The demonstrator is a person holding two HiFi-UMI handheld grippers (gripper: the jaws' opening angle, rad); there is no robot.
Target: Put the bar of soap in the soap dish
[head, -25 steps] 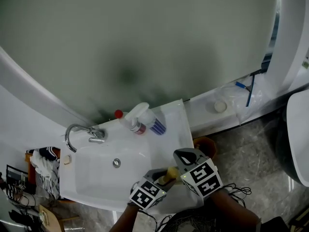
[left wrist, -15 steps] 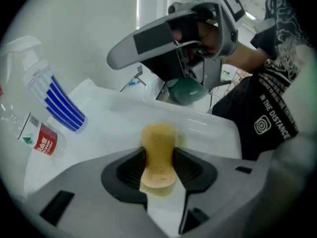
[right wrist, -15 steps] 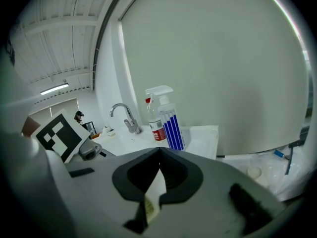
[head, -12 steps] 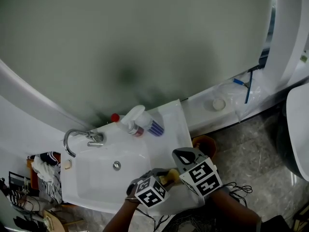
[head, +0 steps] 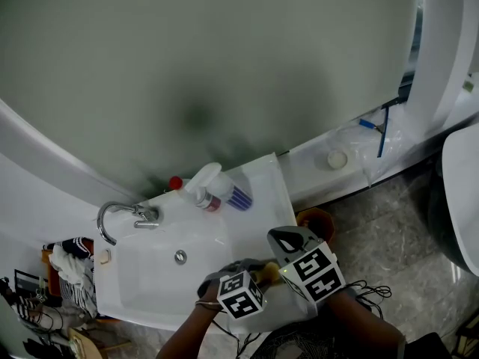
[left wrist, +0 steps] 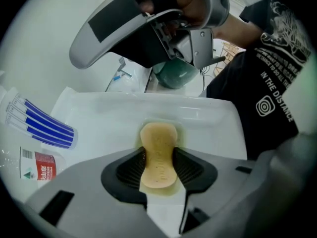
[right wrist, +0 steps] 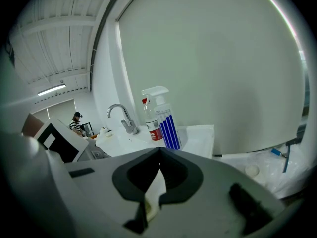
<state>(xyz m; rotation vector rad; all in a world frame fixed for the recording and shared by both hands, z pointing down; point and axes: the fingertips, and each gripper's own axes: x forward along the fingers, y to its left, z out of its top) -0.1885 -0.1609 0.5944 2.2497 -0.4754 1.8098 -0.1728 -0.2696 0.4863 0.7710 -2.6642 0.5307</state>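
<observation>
The tan bar of soap (left wrist: 158, 155) stands on edge between my left gripper's (left wrist: 159, 168) ribbed pads, which press on its narrow waist. Its far end lies over a shallow yellow-stained recess, the soap dish (left wrist: 183, 133), in the white sink's ledge. In the head view the soap (head: 263, 273) shows as a yellow spot at the sink's front right corner, with the left gripper (head: 258, 274) pointing steeply down on it. My right gripper (head: 284, 239) hovers just beside it, to the right. Its jaws (right wrist: 159, 151) meet at the tips with nothing between them.
A spray bottle (head: 213, 188) with blue stripes lies at the back of the sink (head: 150, 275), right of the chrome faucet (head: 120, 212). An orange bucket (head: 318, 221) stands on the floor by the sink. Clothes (head: 67, 260) are piled to the left.
My left gripper has rolled about its own axis, so its marker cube now faces differently; it still holds the soap in about the same spot. The right gripper has kept still.
</observation>
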